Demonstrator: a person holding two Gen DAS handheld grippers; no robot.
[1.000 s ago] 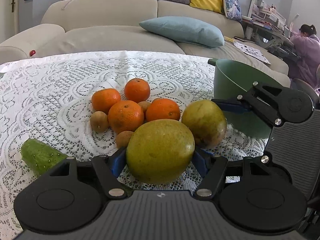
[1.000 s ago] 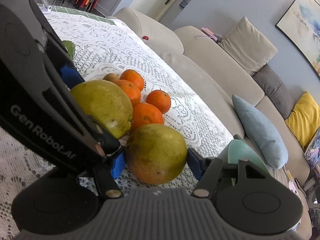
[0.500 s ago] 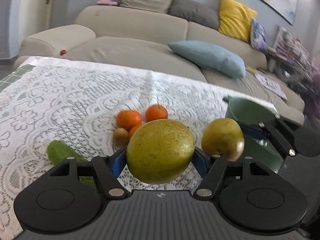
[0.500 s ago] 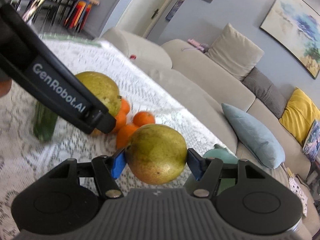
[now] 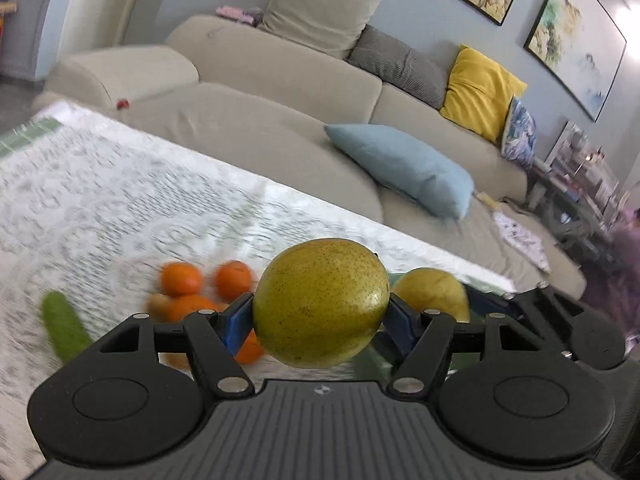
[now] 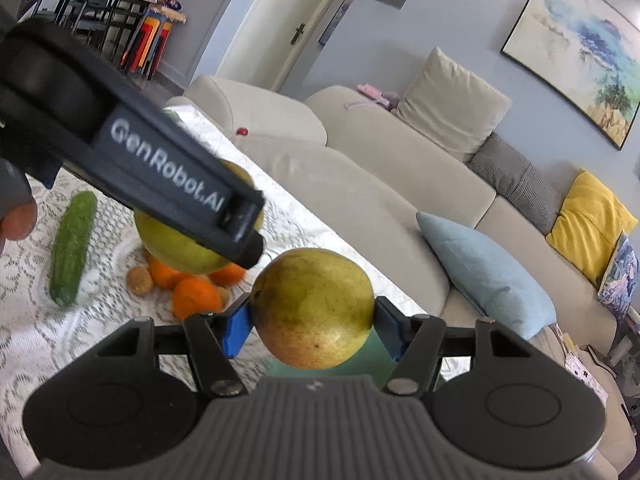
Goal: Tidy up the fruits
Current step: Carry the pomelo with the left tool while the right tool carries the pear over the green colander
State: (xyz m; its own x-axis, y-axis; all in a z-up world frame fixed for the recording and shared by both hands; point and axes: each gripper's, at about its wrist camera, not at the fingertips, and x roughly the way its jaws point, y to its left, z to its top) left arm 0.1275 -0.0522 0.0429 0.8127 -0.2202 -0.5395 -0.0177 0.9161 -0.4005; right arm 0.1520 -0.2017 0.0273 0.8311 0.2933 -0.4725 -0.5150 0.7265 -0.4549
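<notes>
Left wrist cam: left gripper (image 5: 321, 316) clamped on a big green pear (image 5: 321, 302), held above the lace tablecloth (image 5: 100, 208). Oranges (image 5: 180, 279) + cucumber (image 5: 64, 326) lie on the cloth, blurry.

Right wrist cam: right gripper (image 6: 312, 322) squeezing a second yellowish pear (image 6: 314, 307), over a green bowl (image 6: 360, 358) w/ only a bit showing.

We see each gripper built alike: the left gripper (image 5: 320, 312) and right gripper (image 6: 314, 320) have a ribbed dark grey body, two round black discs at the sides, black linkage arms pinned with silver screws, and blue fingers (image 5: 236, 324). White "GenRobot.AI" lettering (image 6: 164, 168) marks the left gripper's black side.
</notes>
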